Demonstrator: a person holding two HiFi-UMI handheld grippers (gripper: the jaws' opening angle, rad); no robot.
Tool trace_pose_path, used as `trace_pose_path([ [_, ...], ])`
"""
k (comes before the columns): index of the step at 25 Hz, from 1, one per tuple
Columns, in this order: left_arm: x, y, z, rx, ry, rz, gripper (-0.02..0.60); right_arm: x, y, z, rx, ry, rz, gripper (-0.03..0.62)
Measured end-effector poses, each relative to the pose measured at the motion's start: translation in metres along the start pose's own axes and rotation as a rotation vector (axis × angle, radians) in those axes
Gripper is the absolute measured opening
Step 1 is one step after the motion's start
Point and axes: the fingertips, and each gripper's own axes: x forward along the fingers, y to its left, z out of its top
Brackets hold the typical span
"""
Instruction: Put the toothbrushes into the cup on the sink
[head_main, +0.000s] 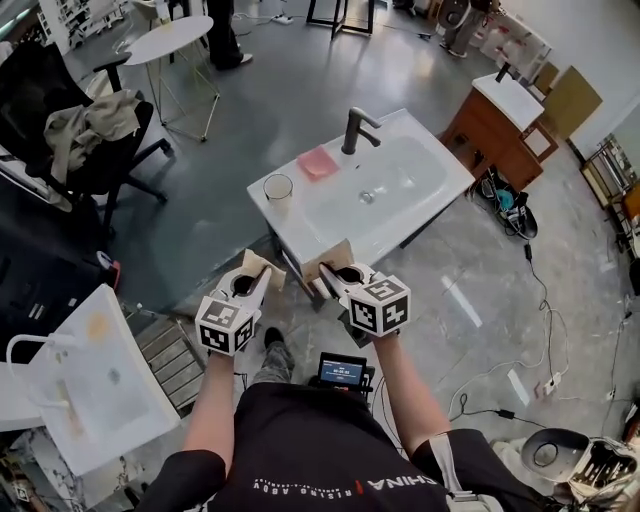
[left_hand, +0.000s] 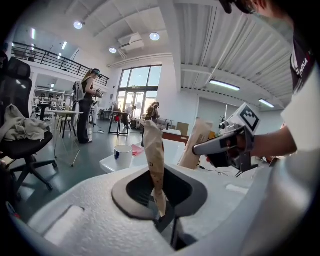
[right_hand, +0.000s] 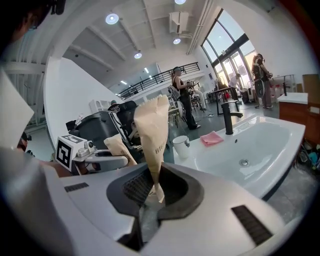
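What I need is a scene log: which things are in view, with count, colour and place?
sink: one, white, centre
faucet: one, black, sink's back rim
cup: one, white, sink's left corner
cloth: one, pink, beside the faucet
paper-wrapped toothbrushes: two, tan, one in each gripper
office chair: one, black, far left
round table: one, white, upper left
second sink: one, white, wooden cabinet, upper right
left gripper: one, white, shut on a toothbrush
right gripper: one, white, shut on a toothbrush
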Motion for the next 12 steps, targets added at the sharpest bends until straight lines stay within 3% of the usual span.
trace_pose_path([
  [12,0.051,0.098,0.050,0.029,-0.023,-0.085,0.038,0.086,-0.027,0.069,0.000,-0.017,-0.082,0.040],
])
